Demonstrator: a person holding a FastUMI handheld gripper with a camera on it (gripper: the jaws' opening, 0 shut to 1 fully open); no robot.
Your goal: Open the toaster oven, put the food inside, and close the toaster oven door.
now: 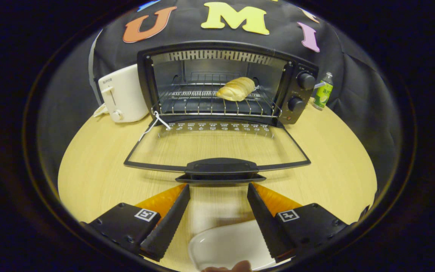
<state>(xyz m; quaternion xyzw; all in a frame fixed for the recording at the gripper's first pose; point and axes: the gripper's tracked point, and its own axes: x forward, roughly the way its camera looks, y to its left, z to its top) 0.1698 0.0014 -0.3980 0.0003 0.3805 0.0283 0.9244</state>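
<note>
the gripper (218, 189) hangs open and empty at lower centre, just short of the door handle (221, 167); the bread (236, 89) sits on the oven rack, so lift the handle squarely to close

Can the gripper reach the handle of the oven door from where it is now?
Probably yes. The gripper is open, and the door handle lies just ahead of its fingertips, with bare table between them and nothing in the way.
</note>
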